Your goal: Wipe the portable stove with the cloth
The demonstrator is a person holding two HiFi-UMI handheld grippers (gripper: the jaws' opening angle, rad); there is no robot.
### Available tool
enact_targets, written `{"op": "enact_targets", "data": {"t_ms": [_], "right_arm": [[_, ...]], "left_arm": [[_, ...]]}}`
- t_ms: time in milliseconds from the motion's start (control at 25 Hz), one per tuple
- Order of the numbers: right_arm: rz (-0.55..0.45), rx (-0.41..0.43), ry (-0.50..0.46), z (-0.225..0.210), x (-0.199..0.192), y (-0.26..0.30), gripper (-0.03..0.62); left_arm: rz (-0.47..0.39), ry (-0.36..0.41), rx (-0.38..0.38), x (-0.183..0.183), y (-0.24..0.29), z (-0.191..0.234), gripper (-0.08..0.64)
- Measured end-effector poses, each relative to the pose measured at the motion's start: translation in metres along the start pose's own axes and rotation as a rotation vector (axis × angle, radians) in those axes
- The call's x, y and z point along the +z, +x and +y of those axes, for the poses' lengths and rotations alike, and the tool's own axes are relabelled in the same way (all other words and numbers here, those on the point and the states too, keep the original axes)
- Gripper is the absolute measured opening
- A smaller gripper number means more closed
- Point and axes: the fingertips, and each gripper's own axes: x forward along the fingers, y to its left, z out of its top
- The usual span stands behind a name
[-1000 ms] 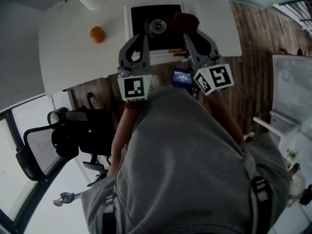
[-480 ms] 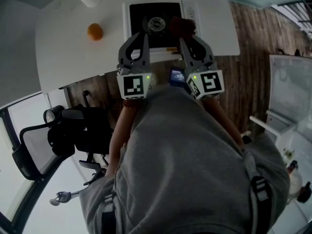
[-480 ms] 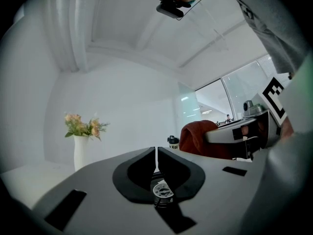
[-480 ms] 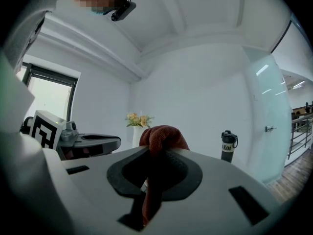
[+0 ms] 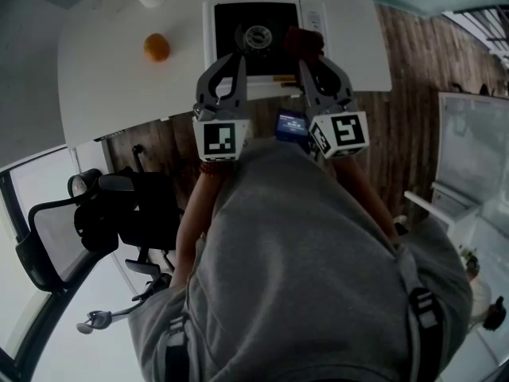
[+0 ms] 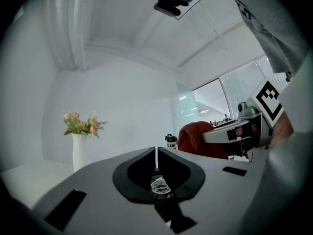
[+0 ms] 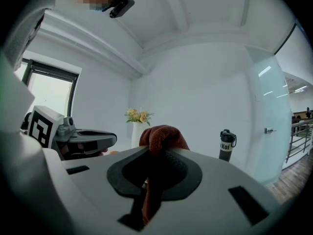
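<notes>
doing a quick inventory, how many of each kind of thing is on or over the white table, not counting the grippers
portable stove: 1
red-brown cloth: 1
orange: 1
vase of flowers: 1
water bottle: 1
total: 5

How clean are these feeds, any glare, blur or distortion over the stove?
Head view: sharp, evenly lit, no glare; stove visible, though the torso fills the lower frame. Left gripper view: fisheye bend, dark corners. Right gripper view: same bend; cloth blocks the centre.

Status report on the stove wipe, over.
Left gripper shut, empty. Right gripper shut on cloth. Cloth over stove's right side, contact unclear. Orange lies well left of stove.
</notes>
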Motion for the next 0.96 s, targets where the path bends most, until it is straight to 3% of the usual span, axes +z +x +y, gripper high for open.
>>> {"op": "enact_targets", "data": {"t_ms": [520, 960], "right_arm": [[0.026, -0.003, 0.029, -0.006, -0.010, -0.001, 0.049], [0.030, 0.068, 0.024, -0.002, -0.011, -0.002, 0.049]], "left_arm": [[0.013, 0.012, -0.029, -0.005, 0.003, -0.007, 0.039], [0.027, 0.012, -0.045, -0.008, 0.007, -0.020, 0.039]]}}
